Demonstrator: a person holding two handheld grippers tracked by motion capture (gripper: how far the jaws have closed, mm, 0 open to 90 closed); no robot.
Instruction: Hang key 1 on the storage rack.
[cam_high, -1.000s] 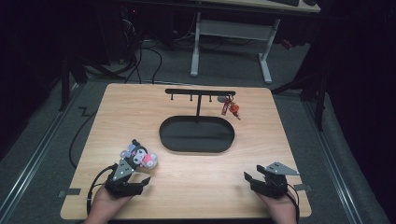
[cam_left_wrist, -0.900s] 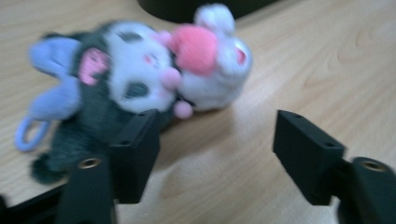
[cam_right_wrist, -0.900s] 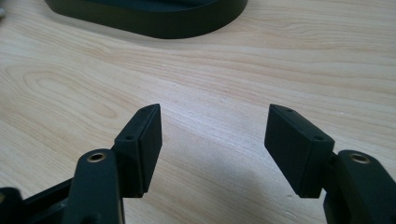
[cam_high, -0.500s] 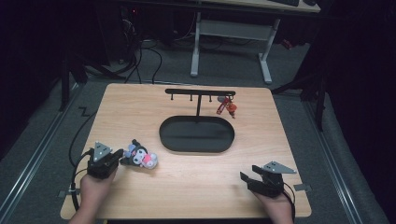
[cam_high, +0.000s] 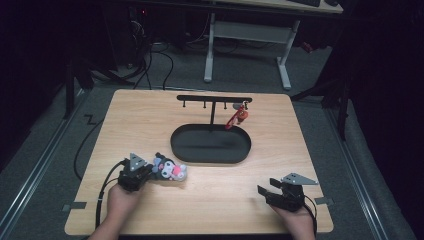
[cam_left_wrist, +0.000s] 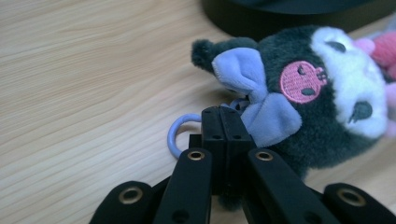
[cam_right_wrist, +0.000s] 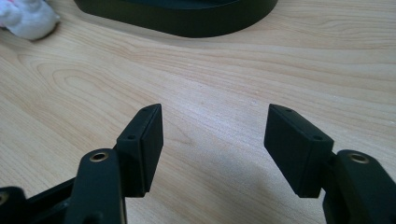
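A dark plush toy (cam_high: 172, 170) with a white face, pink skull patch and lilac bow (cam_left_wrist: 317, 102) lies on the wooden table in front of the black oval base (cam_high: 240, 157). My left gripper (cam_high: 149, 171) sits at the toy's left end. Its jaws (cam_left_wrist: 226, 123) are pressed together on the toy's blue ring (cam_left_wrist: 173, 135), which curves out to their left. My right gripper (cam_high: 262, 192) rests near the front right of the table, open (cam_right_wrist: 215, 140) with bare wood between its pads. A white bit of the toy (cam_right_wrist: 28, 18) shows far off in the right gripper view.
A black hook rail (cam_high: 214, 98) rises on a post from the oval base. A red charm (cam_high: 239, 117) hangs from its right end. The base's edge (cam_right_wrist: 187, 23) lies ahead of the right gripper. Floor, cables and a desk frame (cam_high: 245, 40) surround the table.
The left gripper swung out to the left, then came back right to the toy's end, and the toy has shifted slightly right. The right gripper has stayed put.
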